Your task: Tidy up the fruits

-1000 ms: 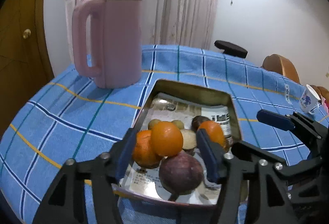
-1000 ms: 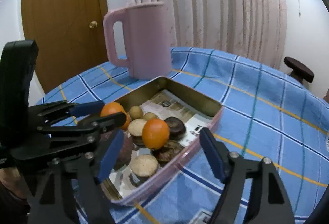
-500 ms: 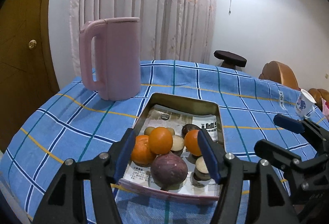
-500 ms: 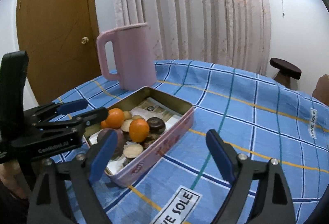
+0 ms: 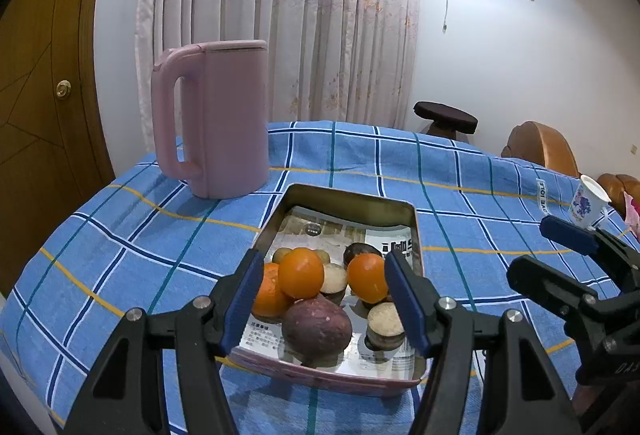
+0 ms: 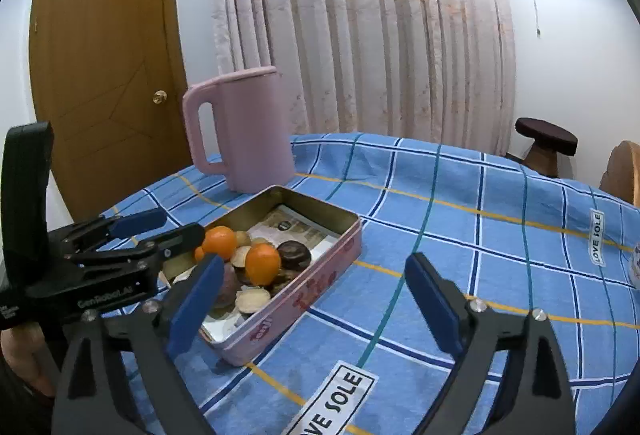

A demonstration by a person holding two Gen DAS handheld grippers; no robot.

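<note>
Your fruits point(image 5: 316, 291) are all piled in the near end of the pink tin point(image 6: 316, 285) on the worktop point(image 6: 460, 235), just in front of the pink jug point(image 5: 224, 123). Your left gripper point(image 5: 326, 299) hangs half open over the tin, holding nothing — your right gripper point(image 6: 316, 299) is opening wide beside it, empty too.

You have drawn both tongs back and up from the tin point(image 5: 414, 223), so its fruit point(image 5: 301, 272) now sits farther ahead. Your right tongs point(image 6: 316, 305) are opening wider, with nothing between the jaws.
</note>
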